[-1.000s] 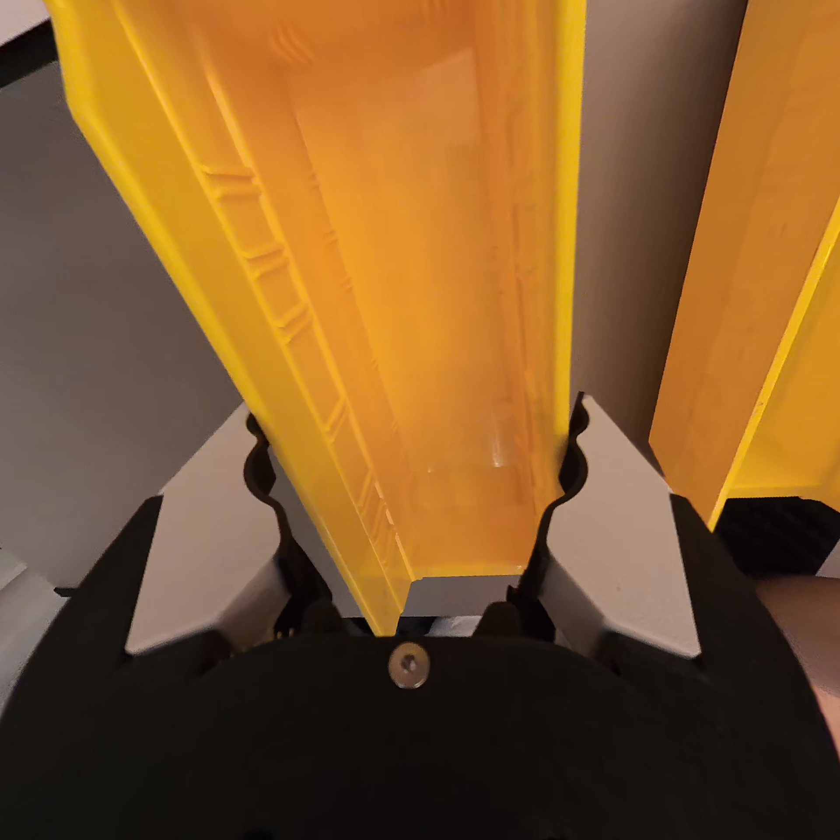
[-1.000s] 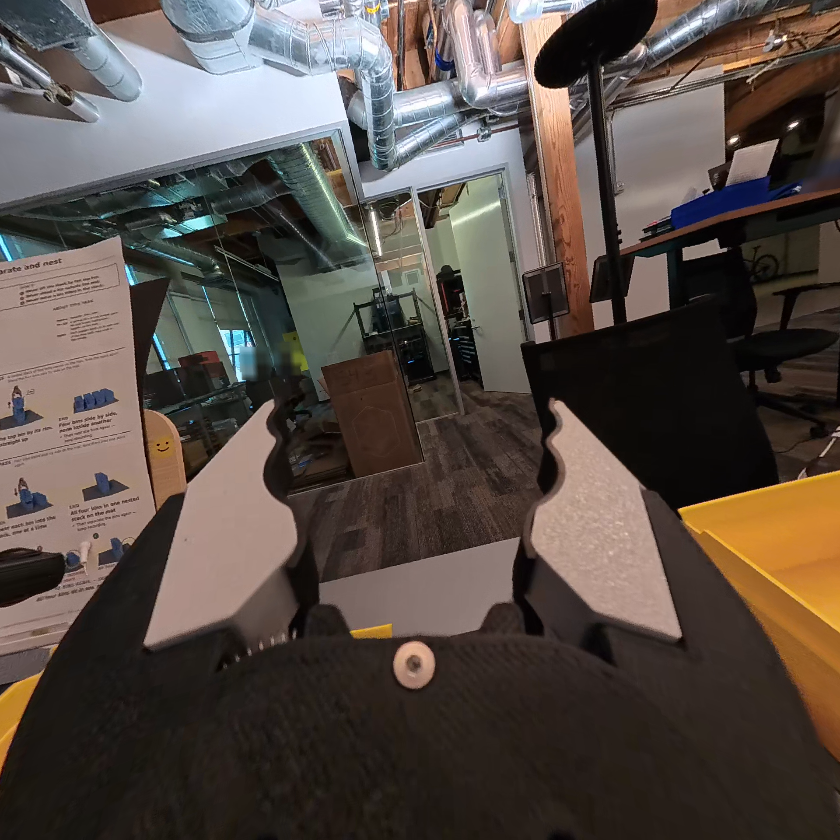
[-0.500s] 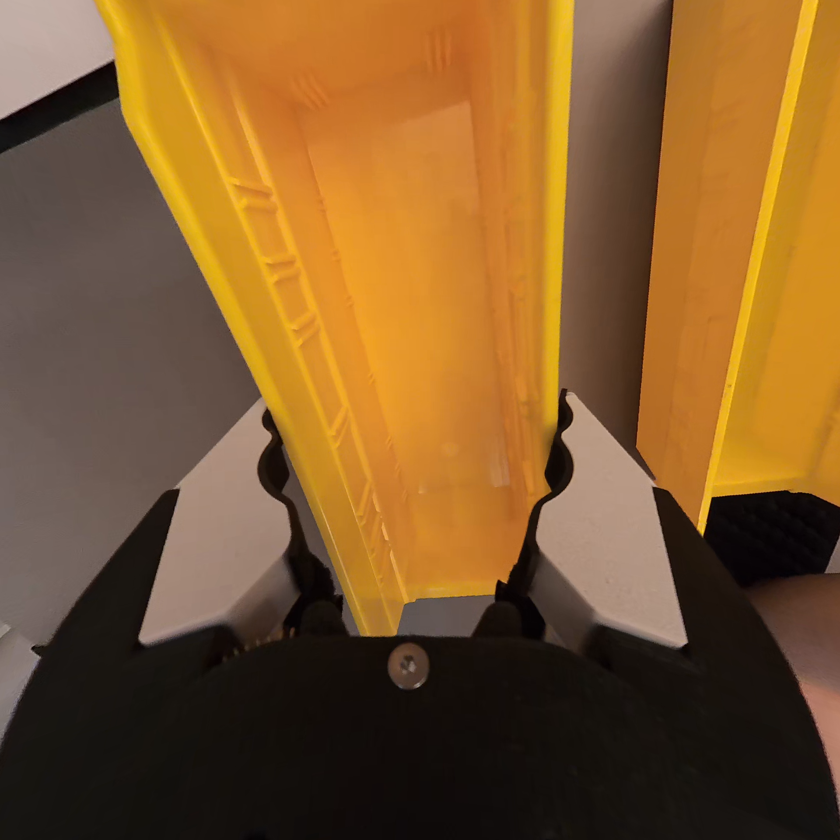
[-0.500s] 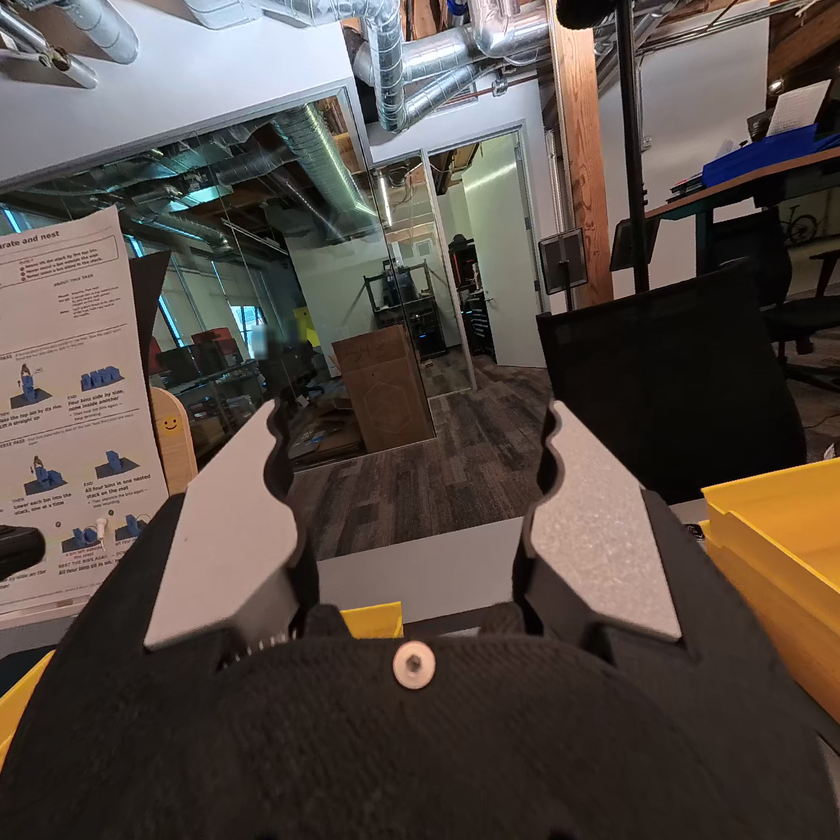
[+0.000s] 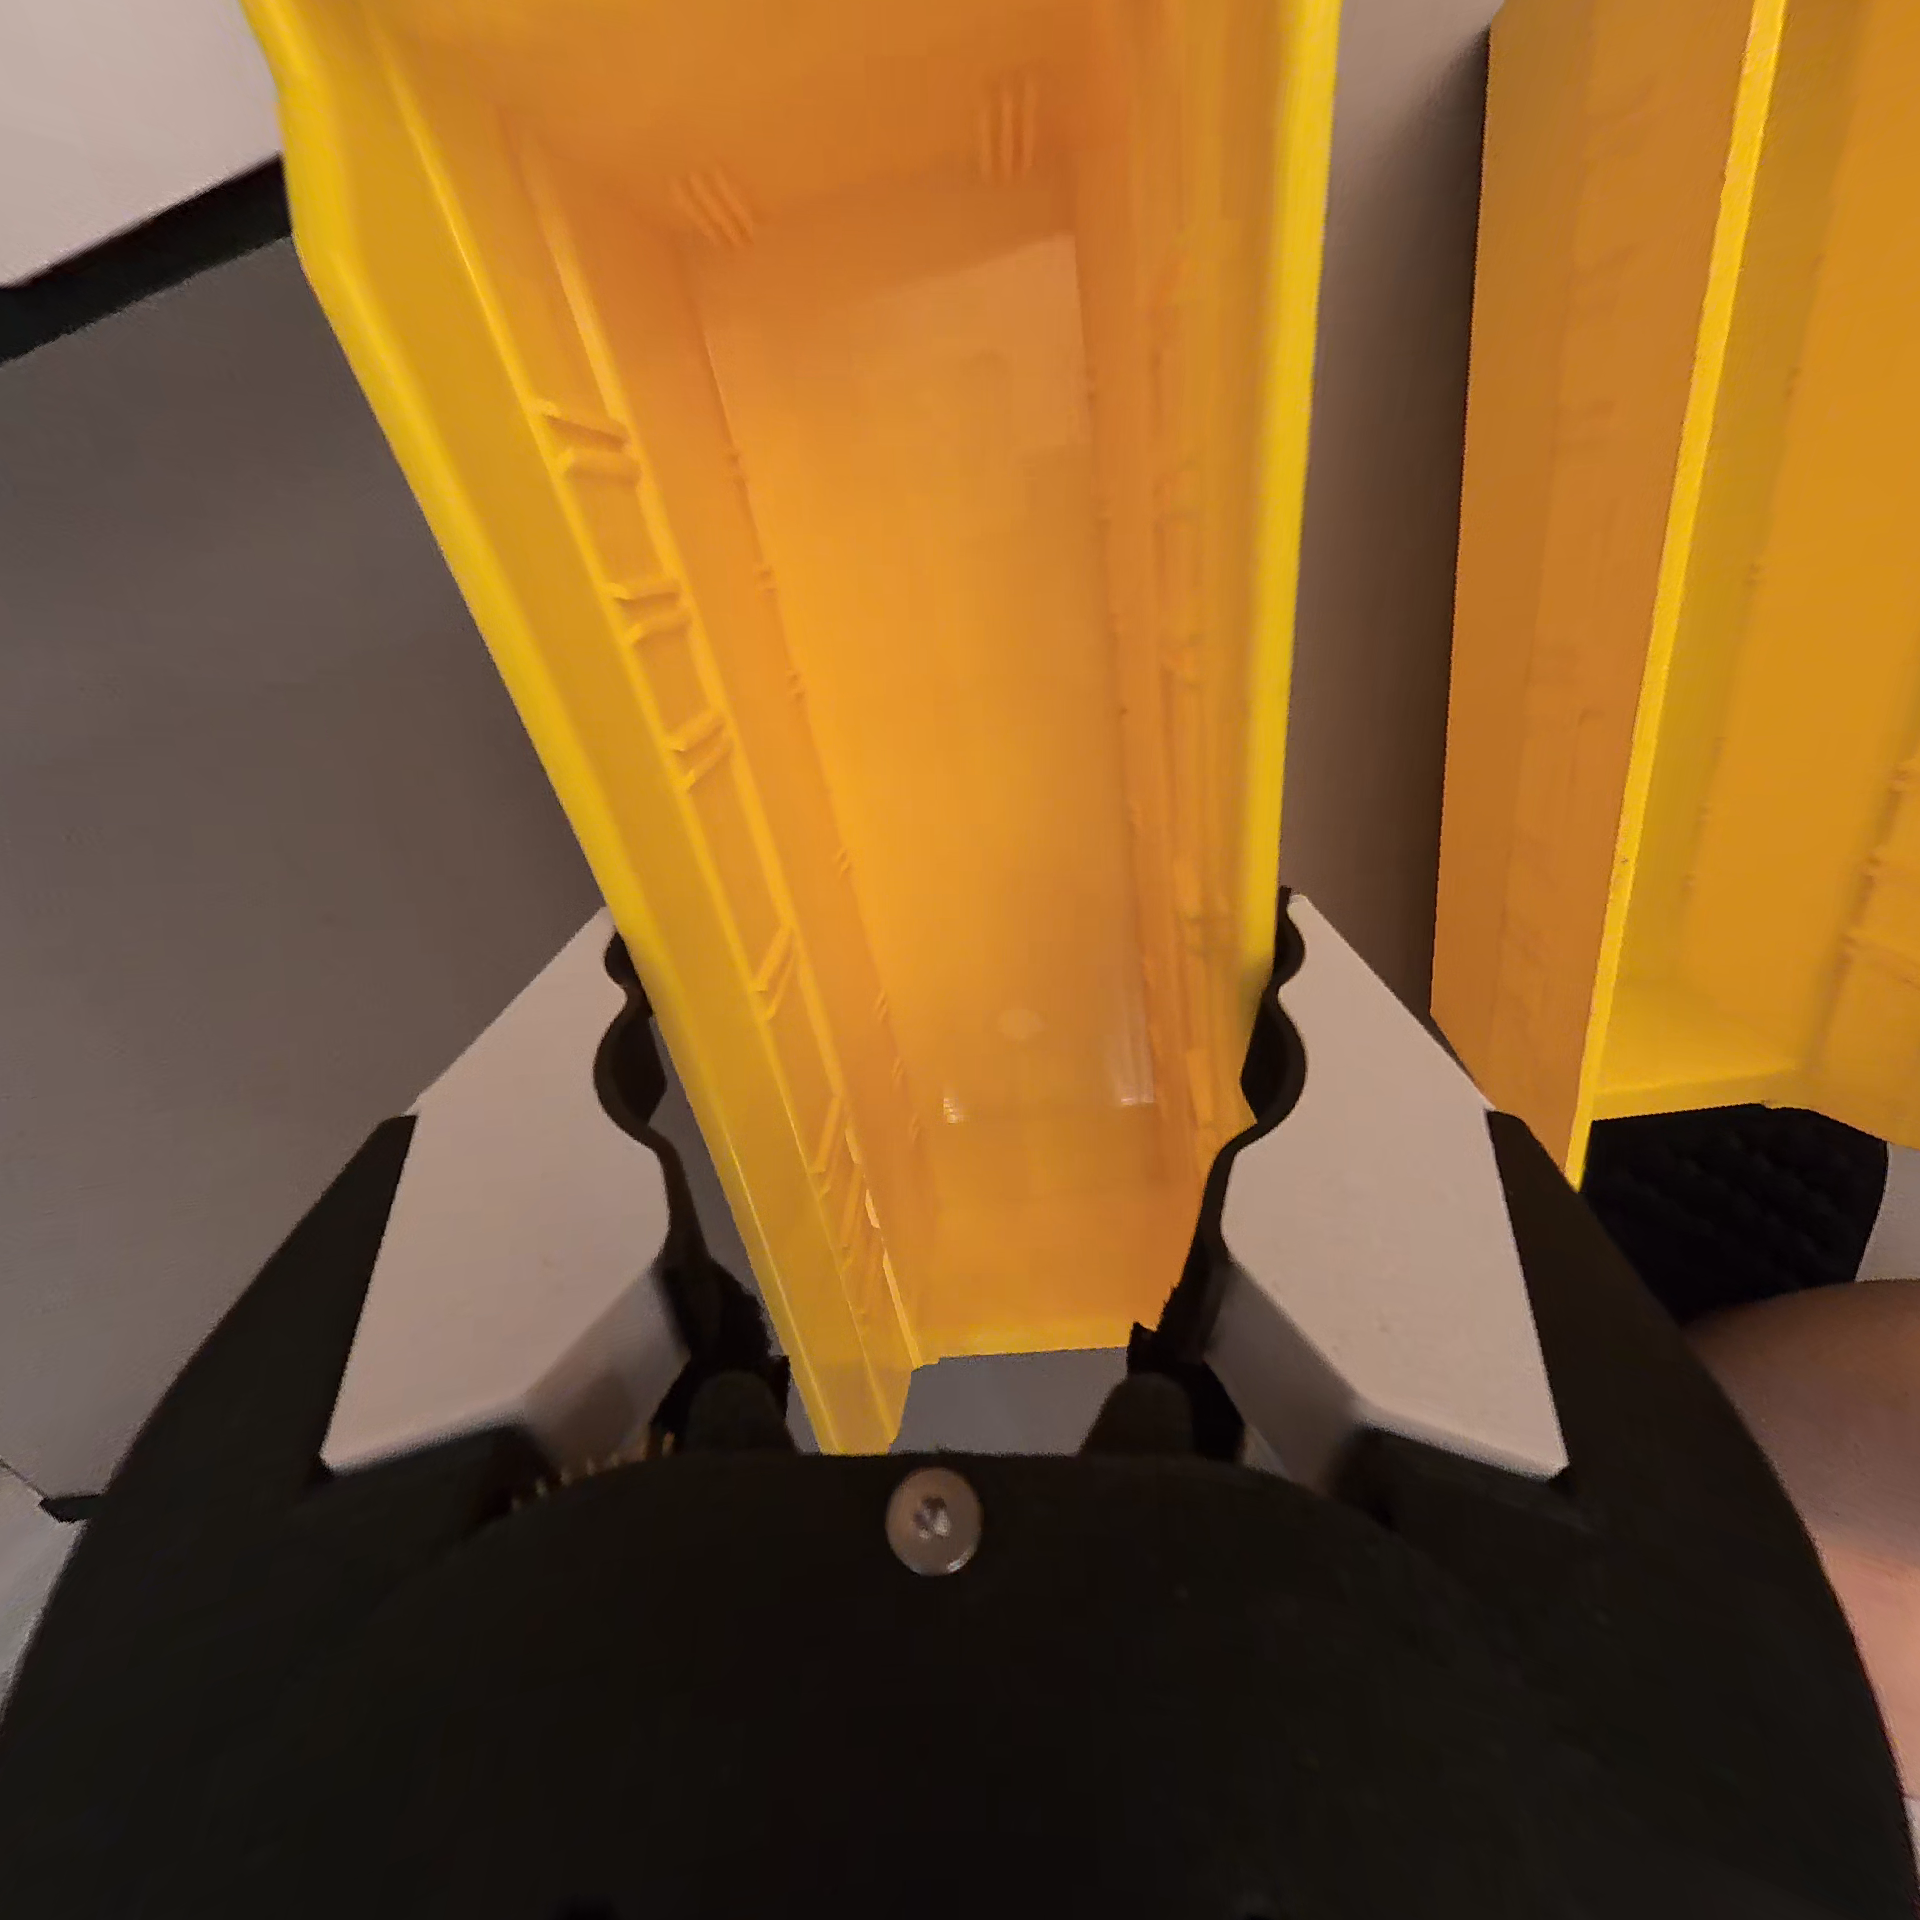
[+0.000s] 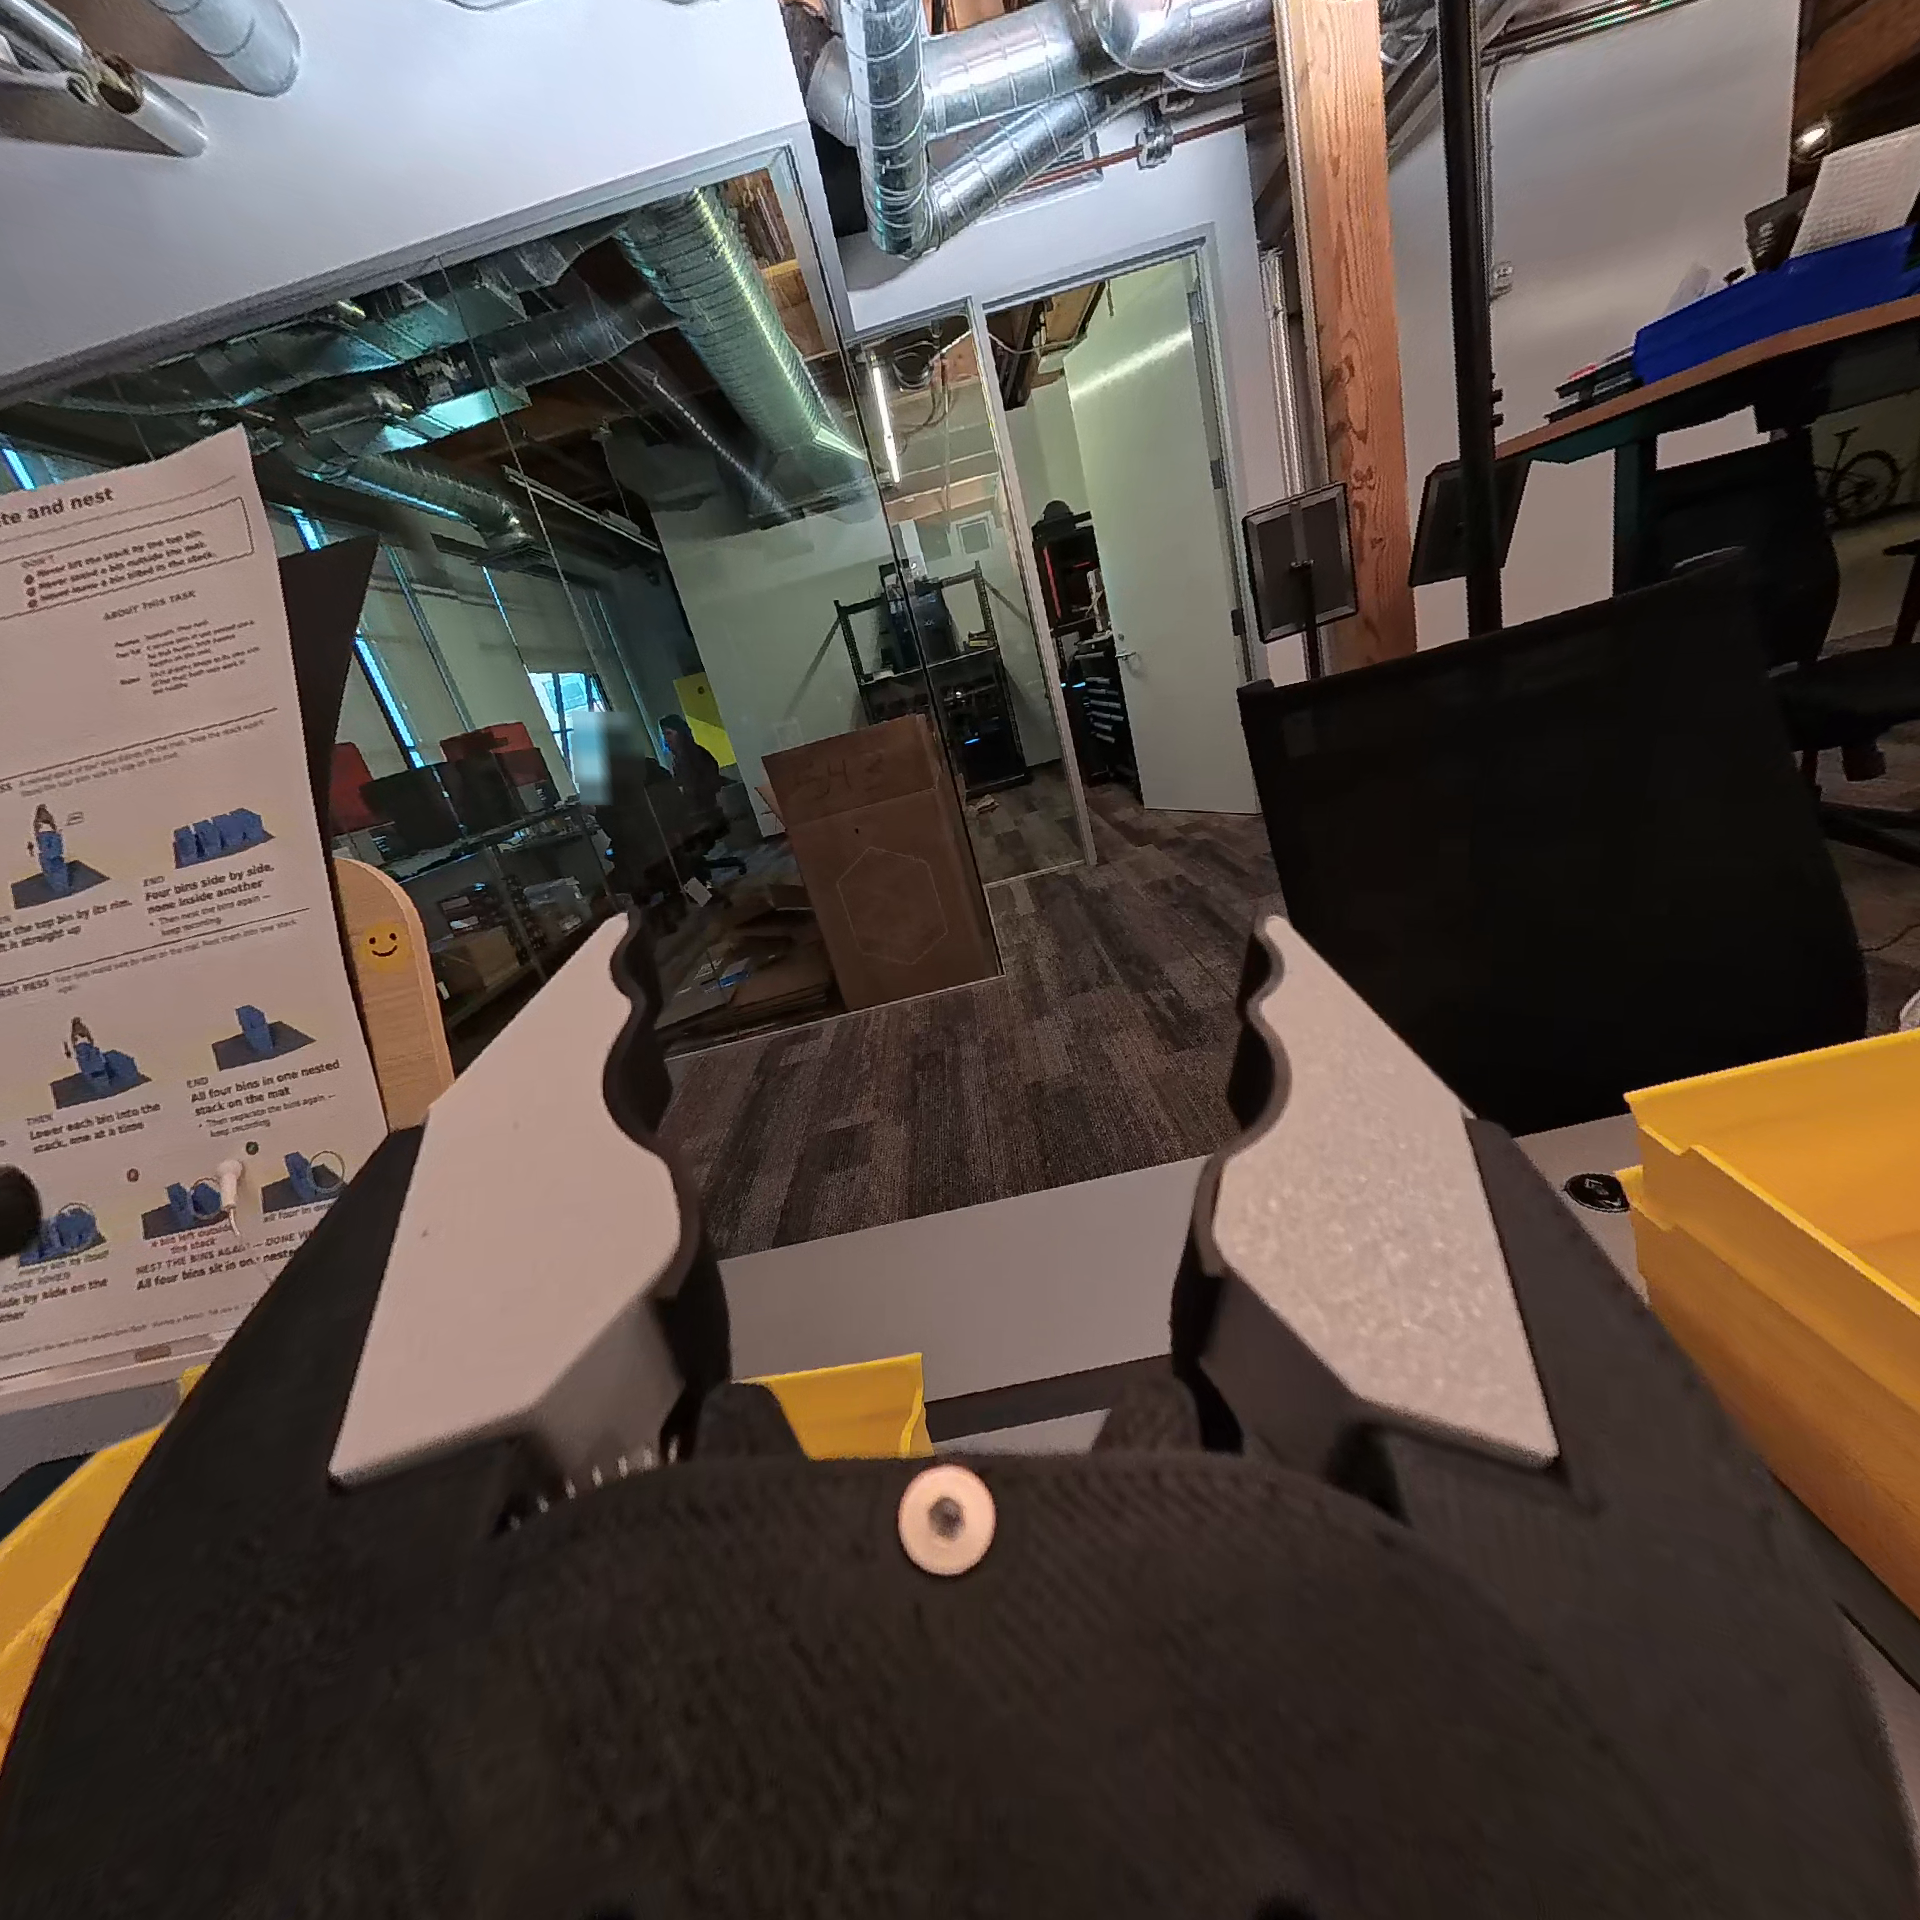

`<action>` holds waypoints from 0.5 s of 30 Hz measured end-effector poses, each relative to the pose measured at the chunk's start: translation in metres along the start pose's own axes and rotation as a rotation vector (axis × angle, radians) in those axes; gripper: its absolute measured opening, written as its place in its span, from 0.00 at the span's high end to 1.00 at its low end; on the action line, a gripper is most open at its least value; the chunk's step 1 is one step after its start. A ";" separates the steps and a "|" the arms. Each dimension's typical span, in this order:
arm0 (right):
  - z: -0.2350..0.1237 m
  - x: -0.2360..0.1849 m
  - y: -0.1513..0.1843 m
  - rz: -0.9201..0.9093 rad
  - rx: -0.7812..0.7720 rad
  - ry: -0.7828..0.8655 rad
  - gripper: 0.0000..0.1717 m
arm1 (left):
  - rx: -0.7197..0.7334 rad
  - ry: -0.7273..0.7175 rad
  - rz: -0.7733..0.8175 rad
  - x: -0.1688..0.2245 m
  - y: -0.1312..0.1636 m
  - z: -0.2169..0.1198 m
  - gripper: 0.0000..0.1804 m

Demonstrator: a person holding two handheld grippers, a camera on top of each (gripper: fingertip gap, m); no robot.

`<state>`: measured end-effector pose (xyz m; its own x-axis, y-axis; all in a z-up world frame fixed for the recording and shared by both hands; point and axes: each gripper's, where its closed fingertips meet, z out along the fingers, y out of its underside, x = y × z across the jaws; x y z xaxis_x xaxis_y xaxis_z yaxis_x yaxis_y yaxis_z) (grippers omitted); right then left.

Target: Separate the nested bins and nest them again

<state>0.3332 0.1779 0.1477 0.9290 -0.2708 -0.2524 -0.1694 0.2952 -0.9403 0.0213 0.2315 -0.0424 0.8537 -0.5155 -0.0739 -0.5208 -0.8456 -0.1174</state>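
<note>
Left gripper [image 5: 951, 935] is clamped across the width of a long narrow yellow plastic bin [image 5: 935, 623]. Both black wavy pads press on the bin's outer side walls: the left pad [image 5: 629, 1049] on the ribbed left wall, the right pad [image 5: 1273, 1039] on the right rim. The bin's open top faces the camera, its near end wall sits deep between the fingers, and its length runs away toward the far side. Bin interior is bare.

A second yellow plastic bin [image 5: 1662, 571] of the same kind stands just right of the held one, parallel to it, with a strip of grey tabletop [image 5: 1371, 520] between them. They're not touching. Its near end sits at the edge of a black textured mat [image 5: 1725, 1195]. More grey tabletop shows on the left of the held bin.

Right gripper [image 6: 940, 1023] has its jaws wide apart with nothing between the pads, only floor and room visible through the gap. It's raised and looks out across the far edge of the table into the office.

In the right wrist view, a yellow bin pair [image 6: 1766, 1247] sits near right, one seated inside the other, with stepped rims showing. Another yellow bin corner [image 6: 852, 1403] shows low between the fingers, partly hidden by the gripper body.

A white printed instruction sheet [image 6: 145, 883] stands at far left. A black mesh office chair [image 6: 1538, 862] is beyond the table on the right, and a brown cardboard box [image 6: 883, 862] is on the floor behind a glass partition [image 6: 623, 520].
</note>
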 end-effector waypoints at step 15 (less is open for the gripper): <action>0.005 0.006 0.011 0.017 -0.034 0.004 0.36 | 0.272 0.045 -0.019 -0.023 -0.024 -0.113 0.35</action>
<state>0.3387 0.1842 0.1370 0.9244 -0.2699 -0.2695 -0.1967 0.2682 -0.9431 0.0144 0.2479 0.0737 0.8596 -0.5104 -0.0256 -0.4805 -0.7902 -0.3803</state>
